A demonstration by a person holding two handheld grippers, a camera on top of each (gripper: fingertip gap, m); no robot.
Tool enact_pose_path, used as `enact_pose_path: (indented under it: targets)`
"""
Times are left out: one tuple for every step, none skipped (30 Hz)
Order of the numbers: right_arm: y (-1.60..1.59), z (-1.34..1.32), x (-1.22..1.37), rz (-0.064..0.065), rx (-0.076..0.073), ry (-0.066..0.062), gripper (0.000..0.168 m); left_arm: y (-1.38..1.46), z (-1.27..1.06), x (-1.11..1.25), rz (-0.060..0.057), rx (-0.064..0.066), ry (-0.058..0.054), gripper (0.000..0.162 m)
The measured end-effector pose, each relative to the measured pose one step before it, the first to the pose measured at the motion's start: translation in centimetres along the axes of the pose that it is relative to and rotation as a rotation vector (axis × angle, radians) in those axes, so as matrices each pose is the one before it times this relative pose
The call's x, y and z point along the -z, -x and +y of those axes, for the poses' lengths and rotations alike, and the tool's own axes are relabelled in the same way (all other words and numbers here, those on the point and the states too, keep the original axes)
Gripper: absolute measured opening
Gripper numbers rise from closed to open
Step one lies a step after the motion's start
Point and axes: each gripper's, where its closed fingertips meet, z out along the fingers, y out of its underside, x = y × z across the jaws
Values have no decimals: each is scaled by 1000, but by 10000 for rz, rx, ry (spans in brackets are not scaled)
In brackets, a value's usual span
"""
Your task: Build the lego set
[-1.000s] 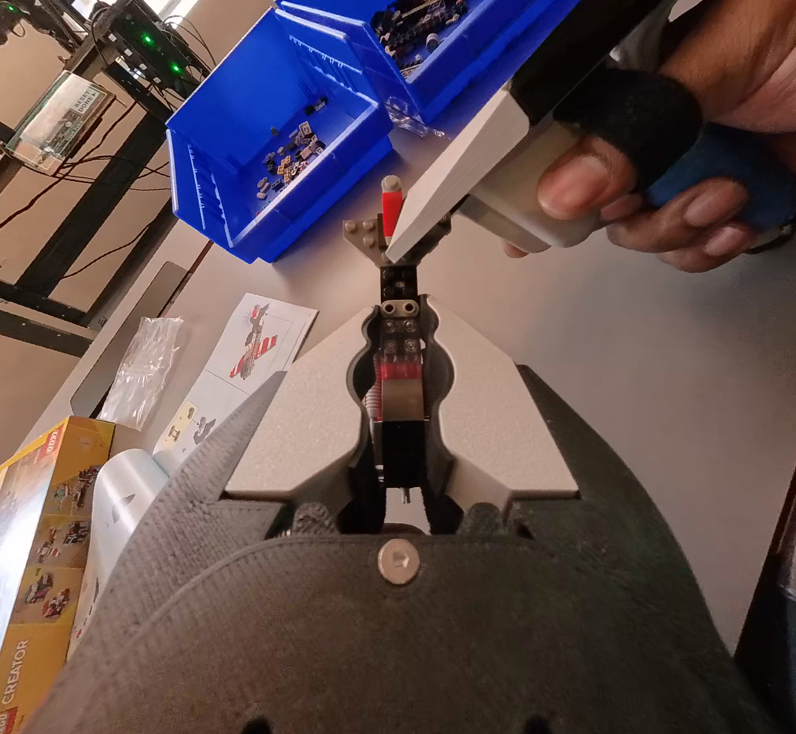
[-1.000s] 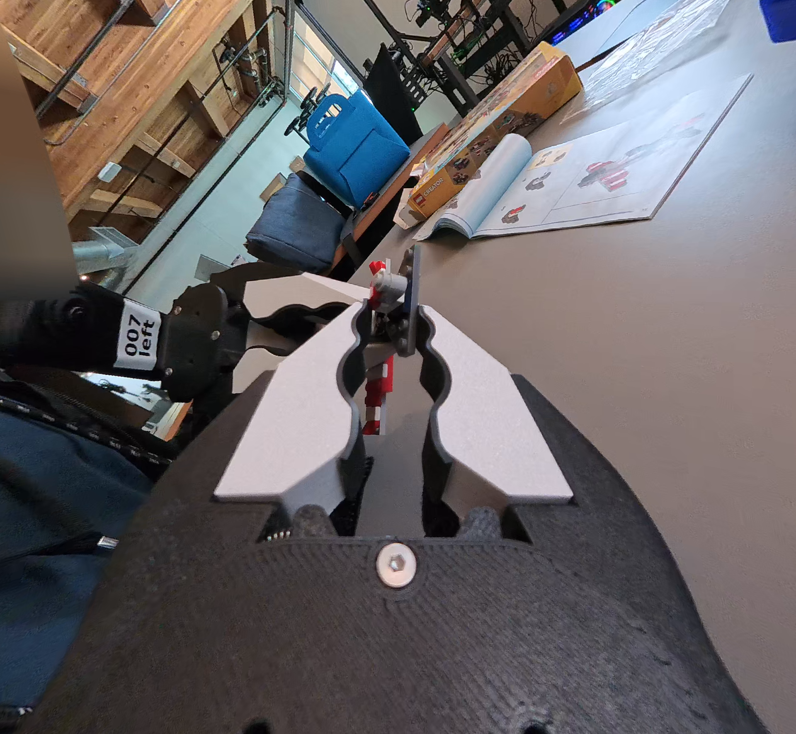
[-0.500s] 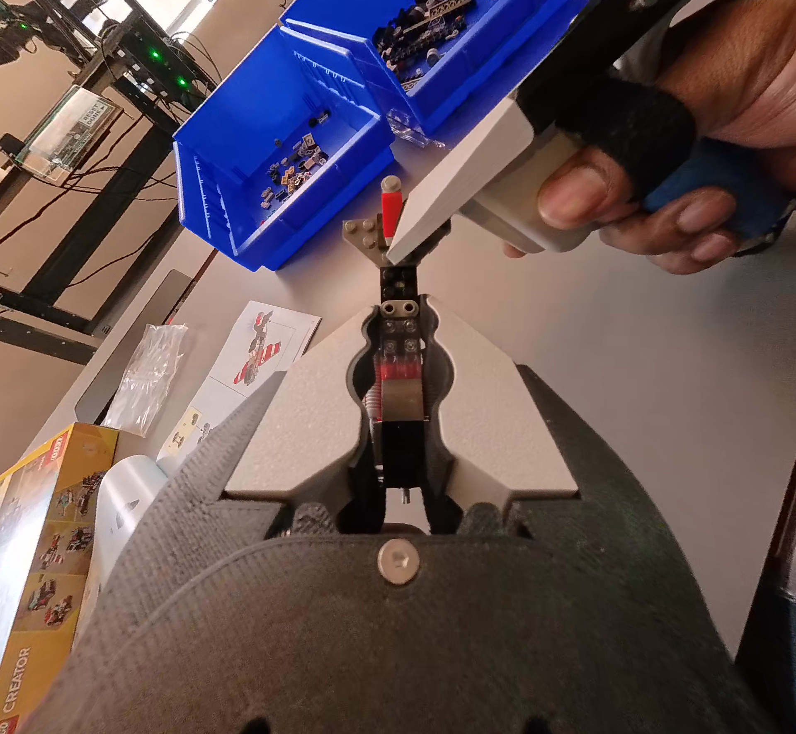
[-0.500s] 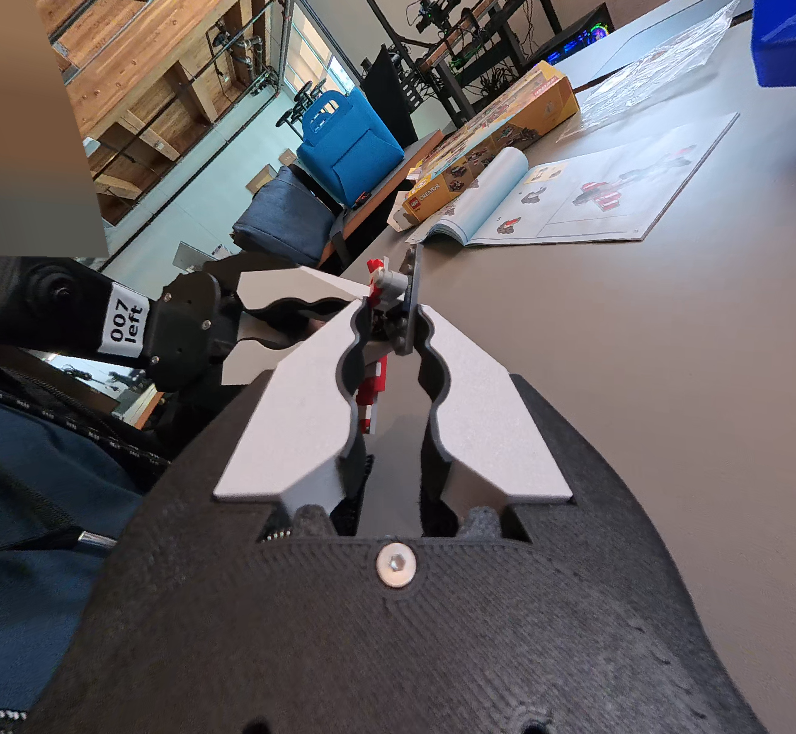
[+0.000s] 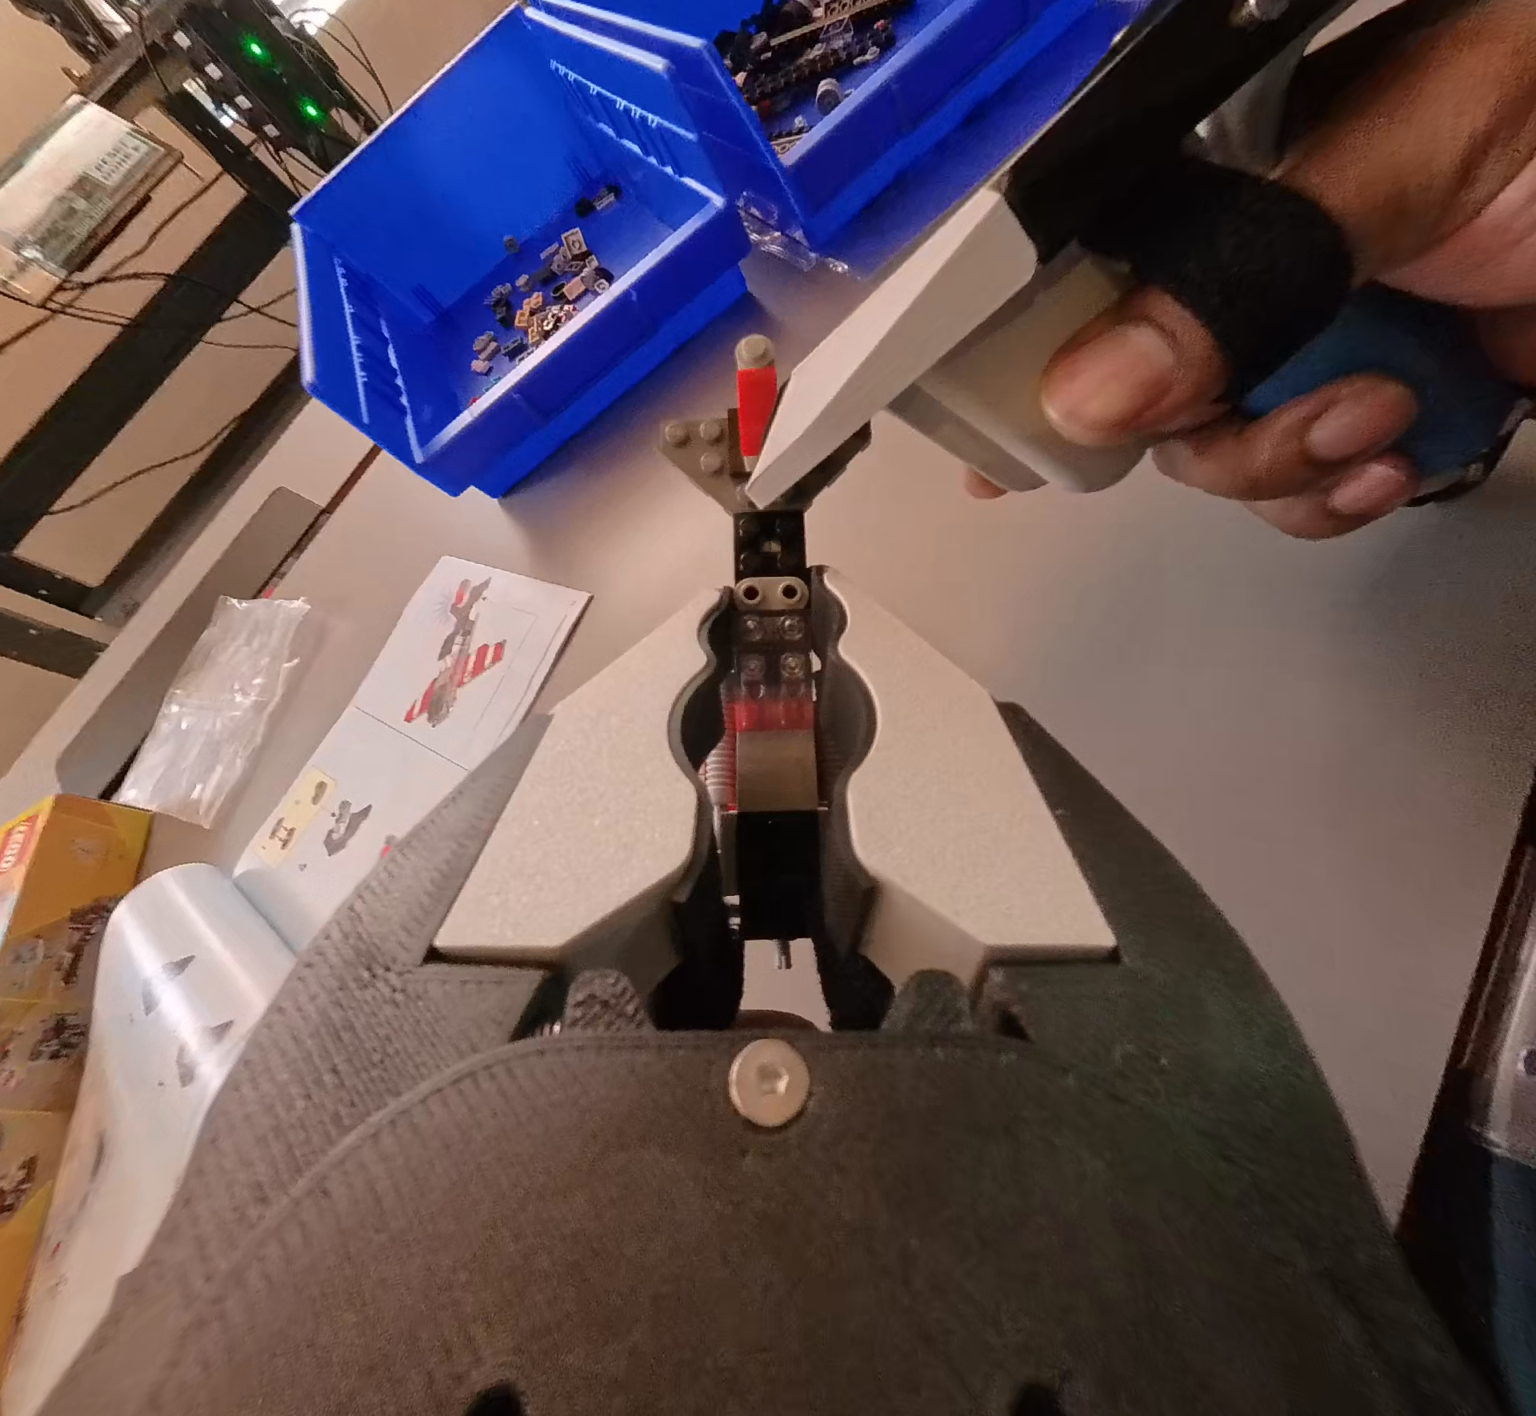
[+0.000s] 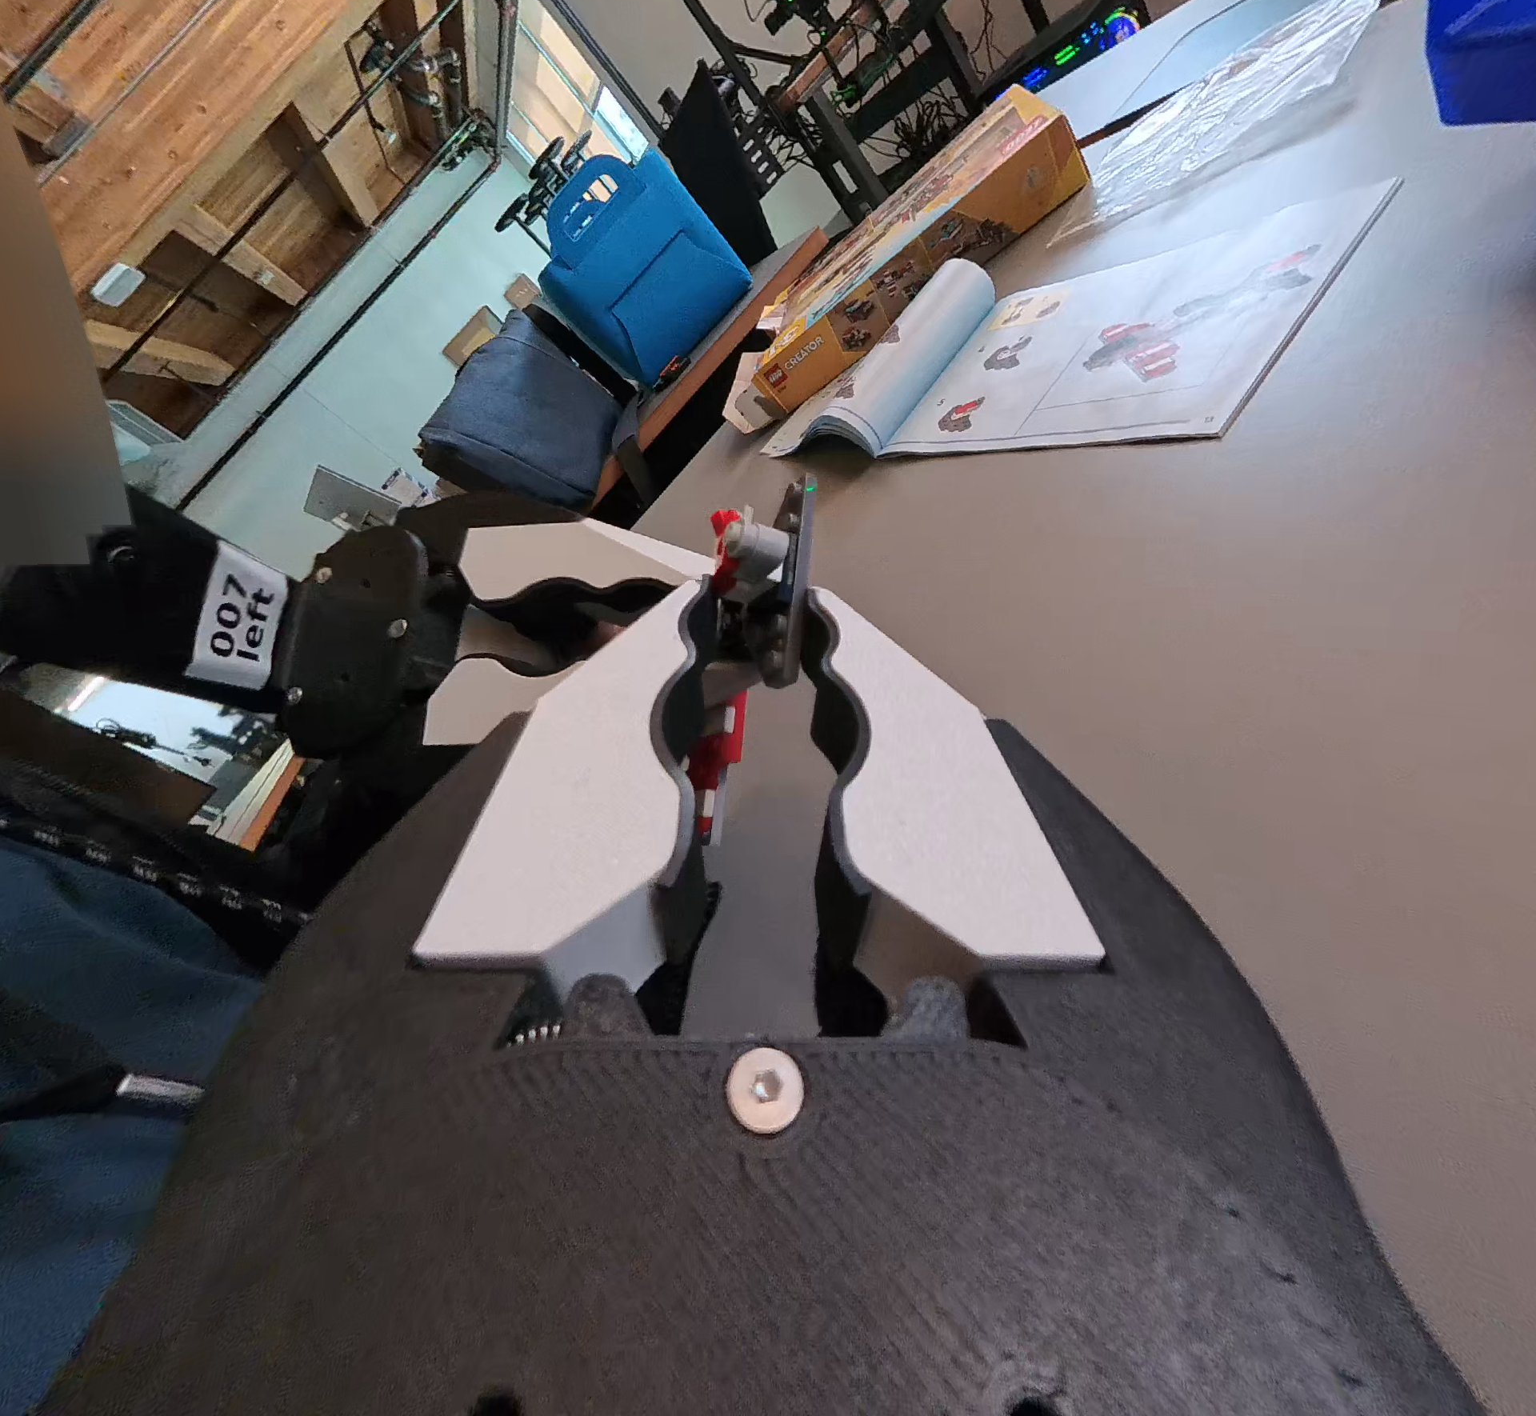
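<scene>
My left tongs [image 5: 771, 586] are clamped on the lego model [image 5: 769, 678], held above the surface [image 5: 1164, 670]. My right tongs [image 6: 752, 603] pinch the model's far end, at its grey wing plate [image 5: 702, 449], just beside the nearer blue bin [image 5: 515, 229].

Both tongs [image 5: 769, 586] [image 6: 752, 603] clamped, tips adjoining
</scene>
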Motion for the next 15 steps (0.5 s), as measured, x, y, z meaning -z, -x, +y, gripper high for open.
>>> enact_pose_path:
  targets:
    - [-46, -37, -68, 2, -76, -10, 20, 8, 81, -42, 122, 209, -9, 14]
    - [-34, -54, -48, -28, -81, 9, 20, -1, 68, -59, 126, 219, -4, 15]
    - [-17, -31, -37, -43, -44, 12, 20, 11, 26, -51, 112, 224, -14, 15]
    - [-12, 0, -34, -29, -33, 34, 21, -12, 3, -32, 99, 190, -35, 15]
    - [2, 56, -36, -32, -39, 52, 22, -19, 18, -42, 88, 167, -18, 15]
    - [5, 80, -34, -24, -50, 45, 23, -7, 78, -54, 59, 126, 25, 15]
    - [-22, 80, -23, -4, -66, 32, 24, 20, 114, -45, 25, 77, 41, 16]
    - [-20, 43, -1, -9, -65, 4, 25, 4, 103, -28, 32, 70, 38, 16]
    - [-2, -1, 18, -28, -67, -23, 26, -11, 80, -9, 37, 60, 10, 16]
    - [-7, -19, 35, -29, -64, -24, 28, -5, 91, -15, 58, 93, 19, 16]
    - [-12, -33, 48, -25, -48, -22, 29, 13, 116, -4, 84, 151, 12, 15]
    - [-1, -37, 55, -31, -31, -14, 30, 31, 85, 29, 115, 210, -24, 16]
    - [24, -66, 79, -50, -10, -27, 31, 95, 60, 56, 140, 278, -53, 16]
    - [31, -65, 84, -52, -4, -20, 32, 172, 51, 108, 164, 349, -58, 16]
    - [8, -65, 70, -47, 5, -3, 32, 200, 18, 136, 237, 432, -66, 16]
